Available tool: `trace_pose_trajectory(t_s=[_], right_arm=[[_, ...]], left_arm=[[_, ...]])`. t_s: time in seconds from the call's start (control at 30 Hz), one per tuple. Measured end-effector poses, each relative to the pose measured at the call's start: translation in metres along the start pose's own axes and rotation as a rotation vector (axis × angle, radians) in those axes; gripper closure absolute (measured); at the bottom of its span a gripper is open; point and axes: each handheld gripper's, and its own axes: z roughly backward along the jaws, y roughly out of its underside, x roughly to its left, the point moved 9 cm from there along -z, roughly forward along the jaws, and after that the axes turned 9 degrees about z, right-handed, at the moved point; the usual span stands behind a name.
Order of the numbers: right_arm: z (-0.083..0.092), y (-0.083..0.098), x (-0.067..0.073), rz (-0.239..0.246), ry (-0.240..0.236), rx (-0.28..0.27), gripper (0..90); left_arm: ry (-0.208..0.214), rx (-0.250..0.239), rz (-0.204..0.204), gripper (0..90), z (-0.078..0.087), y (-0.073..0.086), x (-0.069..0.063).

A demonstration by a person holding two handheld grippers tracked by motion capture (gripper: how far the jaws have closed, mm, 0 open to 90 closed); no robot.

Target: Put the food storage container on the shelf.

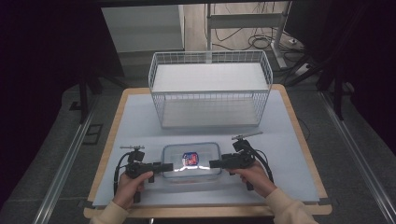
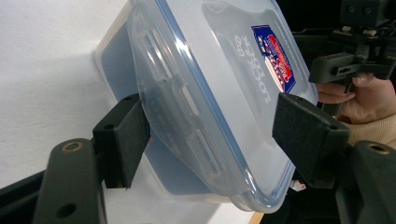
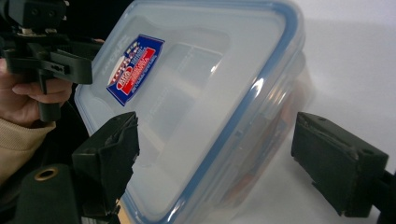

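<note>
Two grippers flank one clear plastic food box [image 1: 191,161] with a blue-rimmed snap lid and a red-and-blue label [image 1: 190,158]. The box sits flat near the front edge of the tabletop [image 1: 140,116], about midway between its left and right edges. A white wire basket [image 1: 210,88] stands well behind it toward the back edge.

Handling, judged: the box looks light, with no contents that can be made out. Walls and lid are stiff but smooth and glossy, so pads may slide on them. The lid rim and its side latches give the best purchase; a short end taken at rim height by each gripper should lift it level. Uneven squeeze could tip it or pop a latch.

Left gripper [image 1: 164,166]: jaws wide open, nothing held. In the left gripper view the left gripper [image 2: 212,140] has the box's left short end between its pads. One pad [image 2: 126,135] lies against or just beside the side wall under the rim; the other stands beside the lid top, contact not clear.

Right gripper [image 1: 212,164]: at the box's right short end. In the right gripper view the right gripper [image 3: 219,158] has jaws spread wide and holds nothing, the box corner lying between them. A clear gap shows at the far pad.

The box [image 2: 205,93] rests on the tabletop, not lifted.
</note>
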Motion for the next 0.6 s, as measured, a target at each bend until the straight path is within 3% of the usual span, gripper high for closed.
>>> trace_pose_trajectory(t_s=[0.17,0.3,0.4,0.6], right_arm=[[-0.005,0.001,0.002,-0.031,-0.03,0.008,18.2],[-0.001,0.001,-0.001,-0.07,-0.053,0.0,25.2],[0.003,0.001,-0.002,-0.063,-0.057,-0.01,31.6],[0.007,0.001,-0.004,-0.11,-0.088,-0.028,37.4]], left_arm=[[-0.001,0.001,-0.001,27.6,0.0,0.0,0.0],[-0.003,0.0,-0.001,27.5,0.0,0.0,0.0],[-0.004,-0.002,-0.003,27.4,0.0,0.0,0.0],[-0.006,-0.008,-0.002,28.3,0.001,0.0,-0.001]])
